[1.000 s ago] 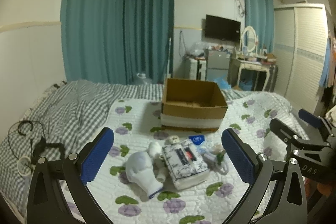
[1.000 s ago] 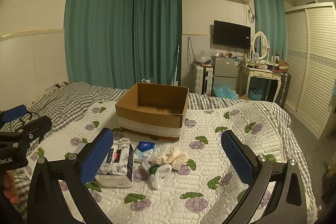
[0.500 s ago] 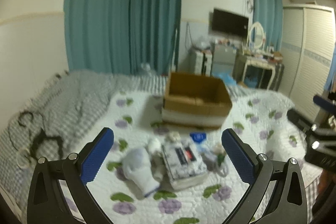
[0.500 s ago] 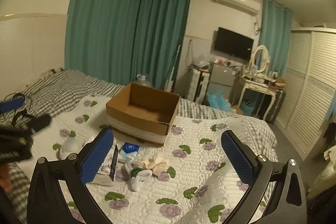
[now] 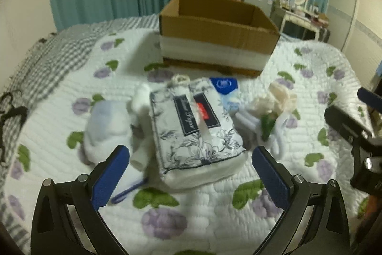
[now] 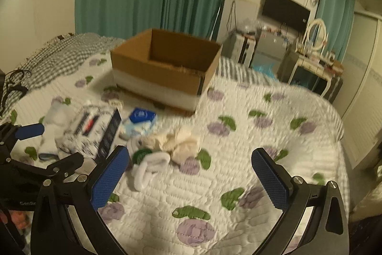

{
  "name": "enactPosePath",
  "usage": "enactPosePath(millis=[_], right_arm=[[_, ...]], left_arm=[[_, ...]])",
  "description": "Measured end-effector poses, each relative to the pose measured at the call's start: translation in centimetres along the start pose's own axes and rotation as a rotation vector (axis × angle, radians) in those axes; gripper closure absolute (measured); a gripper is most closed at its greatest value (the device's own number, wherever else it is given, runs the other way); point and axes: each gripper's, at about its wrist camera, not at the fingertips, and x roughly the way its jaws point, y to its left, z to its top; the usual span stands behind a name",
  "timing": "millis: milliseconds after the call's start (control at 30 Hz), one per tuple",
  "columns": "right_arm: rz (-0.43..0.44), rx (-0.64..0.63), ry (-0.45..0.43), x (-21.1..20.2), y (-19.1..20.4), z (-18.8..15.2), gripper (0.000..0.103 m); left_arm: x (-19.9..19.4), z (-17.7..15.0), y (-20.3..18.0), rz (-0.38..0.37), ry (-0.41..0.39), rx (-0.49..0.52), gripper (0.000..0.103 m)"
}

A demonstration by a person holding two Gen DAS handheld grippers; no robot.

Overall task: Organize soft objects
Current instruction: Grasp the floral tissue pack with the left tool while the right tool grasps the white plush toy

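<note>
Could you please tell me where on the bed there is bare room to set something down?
The quilt is bare right of the cream cloth bundle, out to the bed's edge. The strip in front of the cardboard box is crowded: tissue pack, white socks, blue packet.

On the bed (image 5: 310, 78): cardboard box (image 5: 214, 23) at rear; before it the tissue pack (image 5: 193, 126), sock bundle (image 5: 107, 126) touching its left side, small packet (image 5: 226, 90) at its rear-right corner, scrunchie pile (image 5: 269, 109) to its right.

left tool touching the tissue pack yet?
Apart. Left wrist view: left tool is open, bare quilt showing between its pads and the tissue pack.
</note>
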Motion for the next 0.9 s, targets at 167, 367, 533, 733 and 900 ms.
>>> enactPosePath(millis=[167,367,533,733,900], right_arm=[[0.046,0.015,0.054,2.4,0.0,-0.9,0.000],[0.064,0.030,0.091,3.7,0.2,-1.0,0.000],[0.055,0.082,0.086,3.7,-0.5,-0.8,0.000],[0.019,0.062,0.099,4.0,0.5,-0.9,0.000],[0.068,0.062,0.133,4.8,1.9,-1.0,0.000]], left_arm=[[3.1,-0.1,-0.1,0.008,0.039,-0.013,0.000],[4.9,0.2,0.4,-0.063,0.052,-0.080,0.006],[5.9,0.0,-0.8,-0.063,0.081,-0.019,0.010],[5.8,0.3,0.1,-0.071,0.061,-0.021,0.022],[3.1,0.4,1.2,-0.065,-0.027,0.093,0.022]])
